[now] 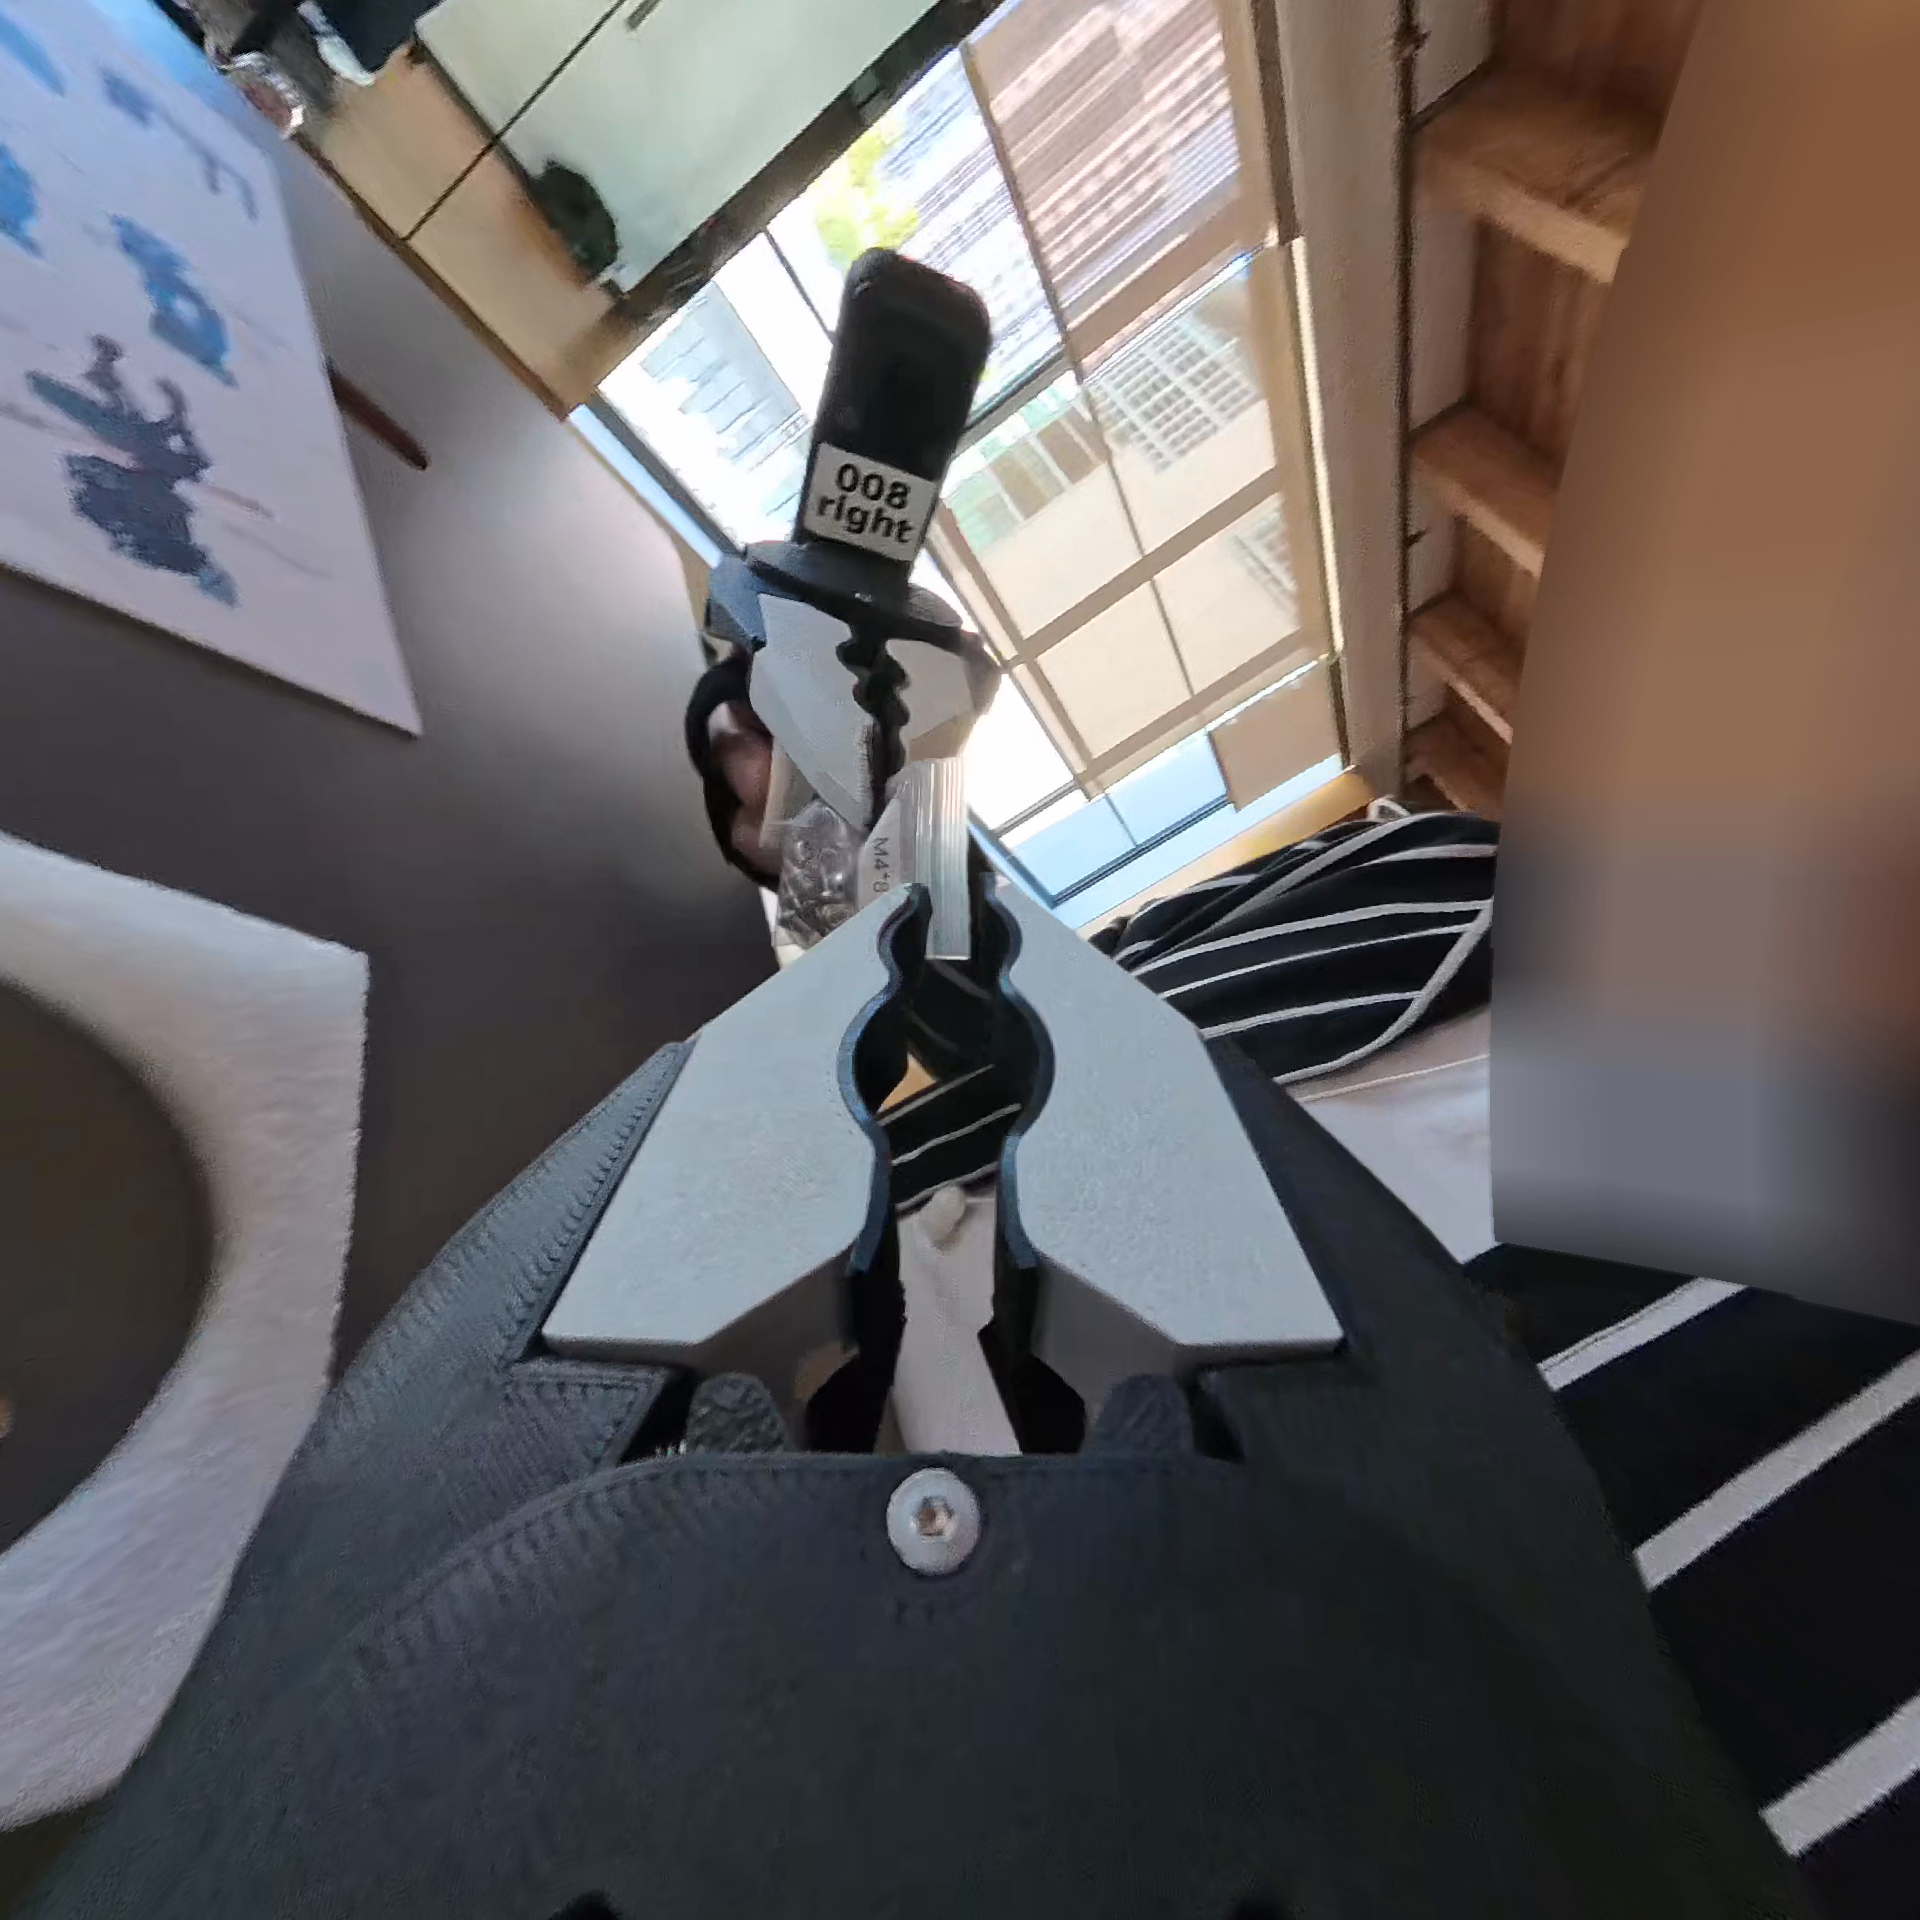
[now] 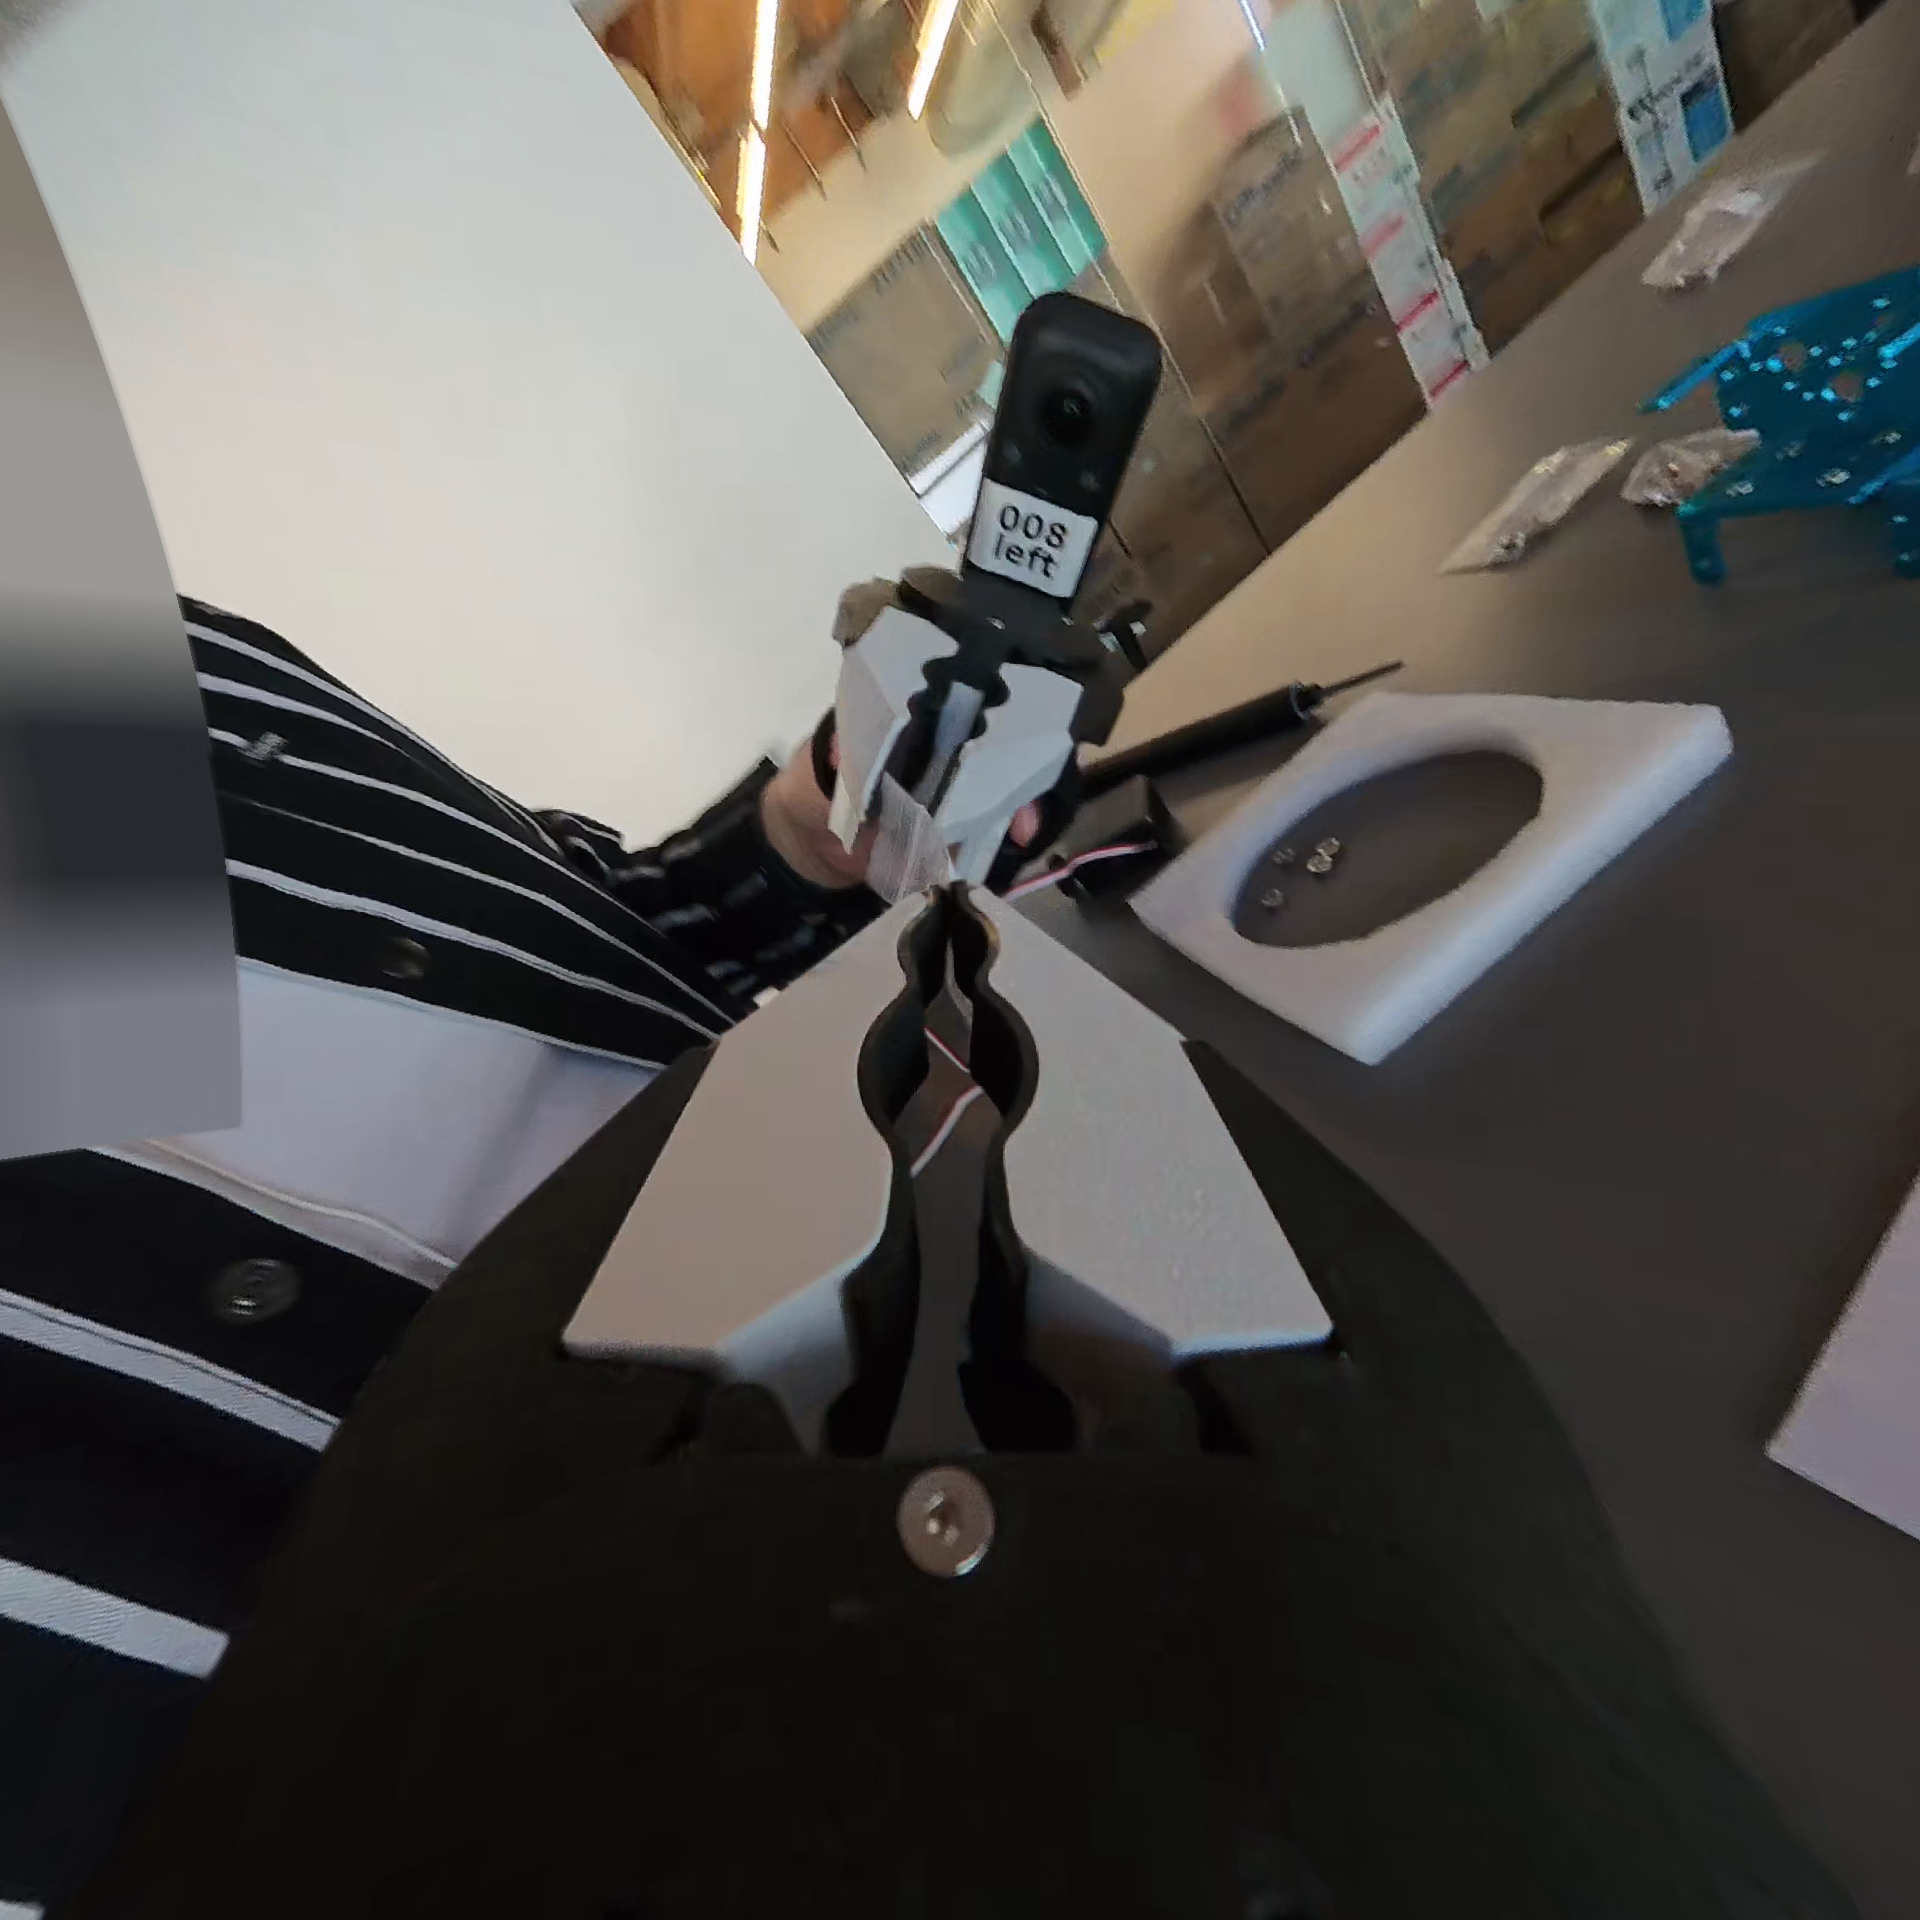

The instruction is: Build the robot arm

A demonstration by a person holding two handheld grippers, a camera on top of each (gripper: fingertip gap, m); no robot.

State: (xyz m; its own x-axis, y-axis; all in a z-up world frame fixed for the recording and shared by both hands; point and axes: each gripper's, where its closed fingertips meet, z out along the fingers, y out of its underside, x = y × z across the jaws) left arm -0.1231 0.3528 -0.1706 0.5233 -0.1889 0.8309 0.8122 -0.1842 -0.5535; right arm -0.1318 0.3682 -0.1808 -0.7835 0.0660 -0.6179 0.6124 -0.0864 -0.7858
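My two grippers face each other in the air and both hold one small clear plastic bag of screws. In the left wrist view my left gripper [image 1: 951,909] is shut on the bag's white ribbed zip strip [image 1: 940,862]. The right gripper [image 1: 871,795] beyond it pinches the bag near the screws [image 1: 816,862]. In the right wrist view my right gripper [image 2: 951,902] is shut on the bag's edge [image 2: 906,844]. The left gripper [image 2: 920,821] grips the bag's other side, held by a hand.
A white foam block [image 2: 1558,935] with a round hole holding a few screws lies on the dark table [image 2: 1558,1195]; it also shows in the left wrist view [image 1: 260,1091]. A black screwdriver [image 2: 1236,717], a blue metal frame [image 2: 1818,416] and small bags [image 2: 1538,499] lie farther off. A person in a striped shirt [image 2: 416,831] is close by. Left and right tips are no more than a few centimetres apart.
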